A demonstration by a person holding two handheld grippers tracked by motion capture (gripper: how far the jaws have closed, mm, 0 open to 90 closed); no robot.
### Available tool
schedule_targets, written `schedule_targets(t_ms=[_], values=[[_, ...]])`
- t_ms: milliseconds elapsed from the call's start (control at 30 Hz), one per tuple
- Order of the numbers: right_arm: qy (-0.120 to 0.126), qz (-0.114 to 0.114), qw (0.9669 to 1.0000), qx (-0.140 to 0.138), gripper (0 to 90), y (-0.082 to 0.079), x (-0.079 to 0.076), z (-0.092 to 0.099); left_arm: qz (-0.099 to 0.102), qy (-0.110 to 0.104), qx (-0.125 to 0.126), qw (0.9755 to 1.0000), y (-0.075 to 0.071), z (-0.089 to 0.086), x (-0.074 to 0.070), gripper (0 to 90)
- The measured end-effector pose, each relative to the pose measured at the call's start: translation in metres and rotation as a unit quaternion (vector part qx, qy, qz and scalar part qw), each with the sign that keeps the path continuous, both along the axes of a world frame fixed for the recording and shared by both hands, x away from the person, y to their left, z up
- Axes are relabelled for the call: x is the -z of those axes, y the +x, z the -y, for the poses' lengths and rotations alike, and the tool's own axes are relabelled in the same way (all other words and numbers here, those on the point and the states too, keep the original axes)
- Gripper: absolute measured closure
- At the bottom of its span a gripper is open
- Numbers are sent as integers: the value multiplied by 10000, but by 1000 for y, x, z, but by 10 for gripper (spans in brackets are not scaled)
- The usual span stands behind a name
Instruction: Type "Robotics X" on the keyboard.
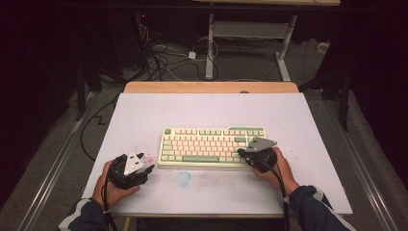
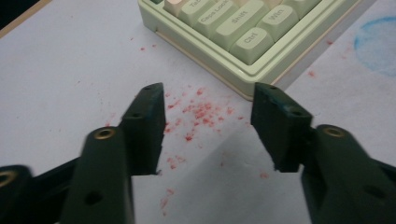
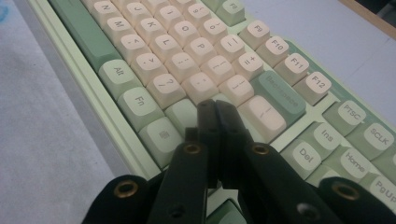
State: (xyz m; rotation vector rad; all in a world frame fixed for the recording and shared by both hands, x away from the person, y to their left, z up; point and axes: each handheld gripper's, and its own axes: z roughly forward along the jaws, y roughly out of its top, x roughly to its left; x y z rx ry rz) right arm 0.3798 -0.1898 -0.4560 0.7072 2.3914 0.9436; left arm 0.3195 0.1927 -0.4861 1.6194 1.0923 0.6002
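Black jaws of left gripper (image 2: 208,98) stand apart, nothing between them, over white table cover (image 2: 60,79) speckled with red flecks (image 2: 201,112). Green-and-cream keyboard (image 1: 212,147) lies mid-table; its Ctrl corner just beyond left jaw tips, not touched. Right gripper (image 3: 215,109) jaws pressed together, empty, tips above keys at keyboard's right end, near Backspace key (image 3: 279,95); contact unclear.

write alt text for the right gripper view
The right gripper, jaws shut with nothing between them, points down at the right side of a green and cream keyboard lying on a white table.
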Motion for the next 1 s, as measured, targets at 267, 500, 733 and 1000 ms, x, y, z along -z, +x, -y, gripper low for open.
schedule_targets(t_ms=[267,500,733,1000], values=[[59,20,10000,11,900,0,2,2,-251,31,363,9990,0,5,-4,871],[66,78,9999,-10,900,-1,3,2,-267,-35,503,9984,12,17,-12,873],[101,48,9999,2,900,0,3,3,-235,-34,648,9976,28,35,-22,872],[144,38,9999,-4,900,0,3,4,-198,202,829,9962,47,64,-26,871]])
